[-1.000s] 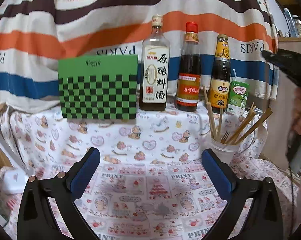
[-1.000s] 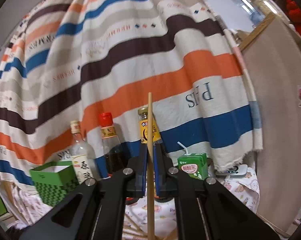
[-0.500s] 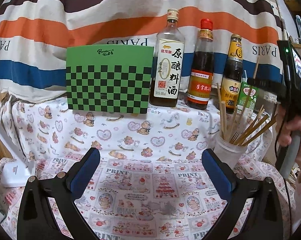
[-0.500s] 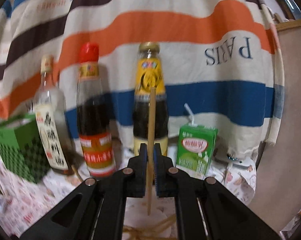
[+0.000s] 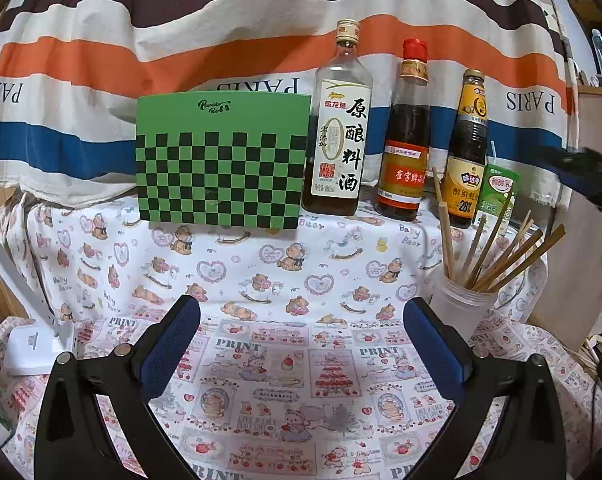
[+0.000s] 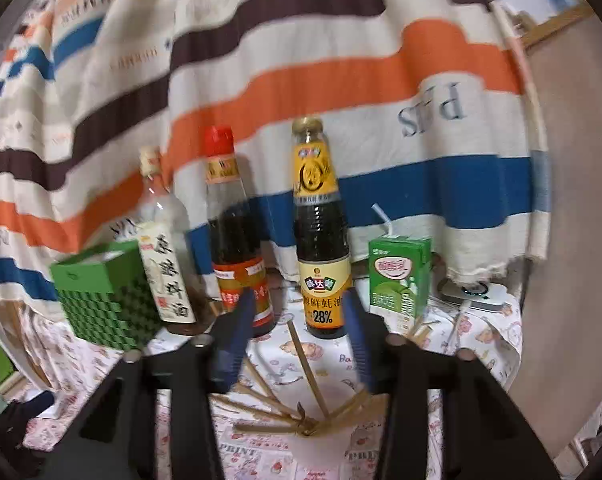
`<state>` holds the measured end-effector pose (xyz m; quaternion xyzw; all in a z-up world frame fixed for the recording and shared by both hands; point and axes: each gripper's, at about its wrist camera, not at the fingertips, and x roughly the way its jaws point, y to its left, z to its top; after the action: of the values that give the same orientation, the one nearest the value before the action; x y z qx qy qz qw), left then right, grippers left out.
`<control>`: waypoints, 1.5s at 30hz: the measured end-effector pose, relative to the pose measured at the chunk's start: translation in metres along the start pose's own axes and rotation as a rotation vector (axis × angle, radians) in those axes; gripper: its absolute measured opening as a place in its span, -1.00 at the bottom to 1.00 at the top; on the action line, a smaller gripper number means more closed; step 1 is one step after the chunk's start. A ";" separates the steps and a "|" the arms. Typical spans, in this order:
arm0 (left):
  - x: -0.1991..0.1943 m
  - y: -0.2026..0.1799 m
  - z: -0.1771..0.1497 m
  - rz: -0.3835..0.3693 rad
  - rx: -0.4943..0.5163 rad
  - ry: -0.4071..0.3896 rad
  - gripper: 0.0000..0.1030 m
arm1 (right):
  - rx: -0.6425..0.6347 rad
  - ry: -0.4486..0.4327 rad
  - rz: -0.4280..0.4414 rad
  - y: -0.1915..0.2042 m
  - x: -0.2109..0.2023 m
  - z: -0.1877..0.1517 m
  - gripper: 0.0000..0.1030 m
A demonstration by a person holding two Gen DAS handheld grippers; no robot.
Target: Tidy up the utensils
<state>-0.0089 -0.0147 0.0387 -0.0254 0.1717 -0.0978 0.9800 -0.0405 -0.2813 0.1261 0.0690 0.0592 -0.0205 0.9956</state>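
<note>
A translucent white cup (image 5: 461, 304) at the right of the table holds several wooden chopsticks (image 5: 501, 256) fanned out. My left gripper (image 5: 301, 348) is open and empty, low over the printed tablecloth left of the cup. My right gripper (image 6: 297, 332) is open and empty above the cup, looking down on the chopsticks (image 6: 309, 372); one leans upright between the jaws without being held. The right gripper's dark body shows at the right edge of the left wrist view (image 5: 581, 176).
At the back stand a green checkered box (image 5: 221, 160), a cooking wine bottle (image 5: 341, 136), a red-capped dark sauce bottle (image 5: 405, 140), an oyster sauce bottle (image 5: 467, 156) and a green drink carton (image 5: 497, 200). A white device (image 5: 37, 348) lies at the left. A striped cloth hangs behind.
My right gripper, shut on one chopstick before, has opened; that chopstick now stands in the cup with the others. The left gripper has drawn back slightly.
</note>
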 end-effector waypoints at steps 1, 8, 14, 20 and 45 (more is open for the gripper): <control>0.000 -0.001 0.000 0.001 0.005 0.000 0.96 | 0.001 -0.005 0.011 0.000 -0.006 -0.001 0.17; -0.001 -0.004 -0.005 0.012 0.017 -0.018 0.96 | 0.029 0.008 0.082 -0.004 -0.031 -0.042 0.63; 0.011 0.002 -0.020 0.017 -0.018 0.005 0.96 | -0.025 0.055 0.024 0.001 -0.016 -0.091 0.90; 0.021 0.000 -0.031 0.053 -0.011 0.026 0.96 | -0.124 0.122 0.017 0.006 0.000 -0.112 1.00; 0.013 -0.015 -0.034 0.065 0.075 -0.048 0.98 | -0.058 0.137 -0.067 -0.019 0.014 -0.115 1.00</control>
<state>-0.0110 -0.0329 0.0039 0.0144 0.1453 -0.0718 0.9867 -0.0402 -0.2841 0.0092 0.0393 0.1302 -0.0471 0.9896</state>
